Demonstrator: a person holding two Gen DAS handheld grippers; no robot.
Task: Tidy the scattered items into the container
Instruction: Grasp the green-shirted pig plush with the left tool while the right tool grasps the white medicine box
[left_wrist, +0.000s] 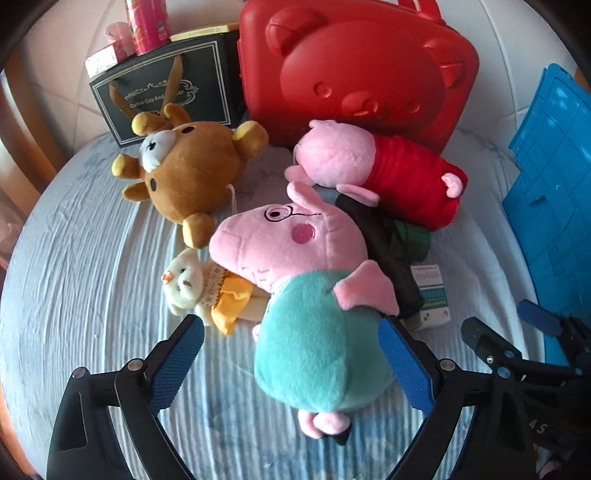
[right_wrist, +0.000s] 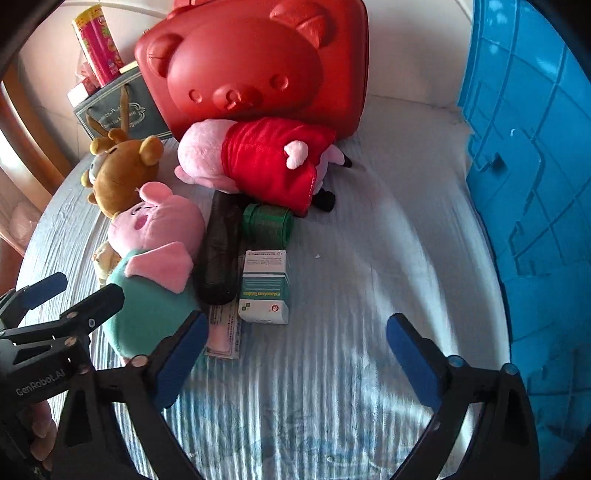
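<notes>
A: Two grippers, both with jaws spread wide. The left gripper (left_wrist: 291, 354) has the plush pig in a teal shirt (left_wrist: 314, 295) lying between its blue pads (left_wrist: 177, 358). The right-hand pad is right at the teal belly, the left-hand pad is apart from it, so there is no grip yet.

B: And the right gripper (right_wrist: 295, 354)?

A: Nothing but the pale blue ribbed bedcover (right_wrist: 332, 280) between its jaws. Just past its left finger, at about eleven o'clock, lie a flat pink packet (right_wrist: 223, 332) and a white-and-teal tablet box (right_wrist: 264, 288).

B: Farther out?

A: At twelve from that box, a dark green ribbed jar (right_wrist: 267, 223) on its side, with a black folded umbrella (right_wrist: 218, 251) beside it. Beyond them, the plush pig in a red dress (right_wrist: 258, 162) lies against a red bear-face plastic case (right_wrist: 255, 66).

B: And the left gripper's view?

A: At ten o'clock from the teal pig, a small white plush bear in a yellow dress (left_wrist: 207, 291); past it, a brown plush bear (left_wrist: 192, 173).

B: The container?

A: The blue plastic crate (right_wrist: 535, 184) stands at three o'clock, well apart from the toys.
</notes>
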